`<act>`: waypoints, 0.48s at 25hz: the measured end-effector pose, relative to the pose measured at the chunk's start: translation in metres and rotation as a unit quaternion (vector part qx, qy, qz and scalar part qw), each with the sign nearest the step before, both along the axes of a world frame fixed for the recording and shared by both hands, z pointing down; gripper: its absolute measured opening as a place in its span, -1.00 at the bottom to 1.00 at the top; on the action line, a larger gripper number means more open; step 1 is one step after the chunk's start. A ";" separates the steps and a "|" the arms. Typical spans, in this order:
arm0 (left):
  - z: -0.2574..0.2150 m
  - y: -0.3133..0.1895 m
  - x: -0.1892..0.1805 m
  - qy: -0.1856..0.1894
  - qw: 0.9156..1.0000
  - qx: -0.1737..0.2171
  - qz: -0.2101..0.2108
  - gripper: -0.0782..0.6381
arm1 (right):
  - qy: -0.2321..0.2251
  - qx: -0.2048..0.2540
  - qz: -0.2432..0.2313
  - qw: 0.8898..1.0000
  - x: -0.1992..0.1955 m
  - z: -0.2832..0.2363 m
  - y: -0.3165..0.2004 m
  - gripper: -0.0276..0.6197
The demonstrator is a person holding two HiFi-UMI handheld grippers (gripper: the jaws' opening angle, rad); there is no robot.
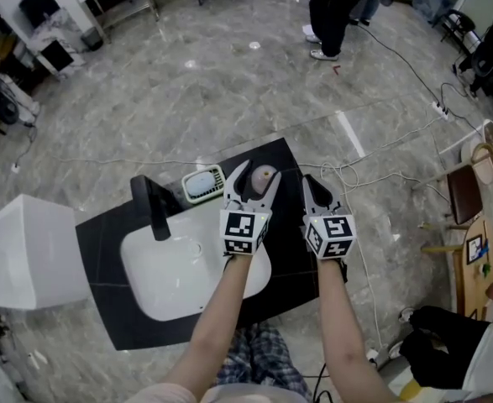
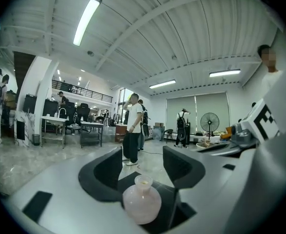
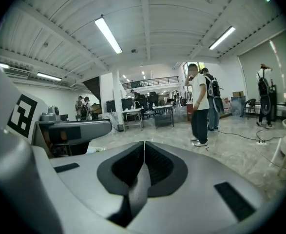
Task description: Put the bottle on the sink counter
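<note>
A small round pink bottle [image 1: 264, 175] stands upright on the black sink counter [image 1: 103, 250], near its back right corner. My left gripper [image 1: 260, 170] is open, its two jaws either side of the bottle and clear of it. In the left gripper view the bottle [image 2: 142, 204] sits low between the spread fingers [image 2: 106, 172] of my left gripper [image 2: 142, 162], with a gap on each side. My right gripper [image 1: 310, 183] hovers just right of the bottle over the counter's right edge. It is shut and empty, its pads meeting in the right gripper view [image 3: 143, 147].
A white basin [image 1: 170, 275] fills the counter's middle, with a black faucet [image 1: 154, 208] at its back left. A small green-rimmed white object [image 1: 203, 183] lies left of the bottle. A white cabinet [image 1: 19, 250] stands to the left. Cables cross the floor, and a person [image 1: 334, 15] stands farther off.
</note>
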State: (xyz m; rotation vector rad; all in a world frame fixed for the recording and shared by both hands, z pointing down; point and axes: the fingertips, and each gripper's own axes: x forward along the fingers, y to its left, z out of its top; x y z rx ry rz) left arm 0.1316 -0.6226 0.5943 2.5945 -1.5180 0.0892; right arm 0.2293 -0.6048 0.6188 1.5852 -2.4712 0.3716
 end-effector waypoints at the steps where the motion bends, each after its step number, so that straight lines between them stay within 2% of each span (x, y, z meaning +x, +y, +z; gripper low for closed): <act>1: -0.011 0.008 -0.005 0.007 1.000 -0.002 -0.002 -0.01 | -0.001 0.005 0.005 1.000 0.003 -0.012 0.007 -0.87; 8: -0.106 0.096 -0.038 0.039 0.999 0.018 0.006 -0.45 | 0.006 0.050 0.039 0.998 0.021 -0.109 0.097 -0.87; 12: -0.155 0.159 -0.059 0.043 0.998 0.034 0.014 -0.59 | 0.014 0.077 0.057 0.995 0.030 -0.162 0.167 -0.87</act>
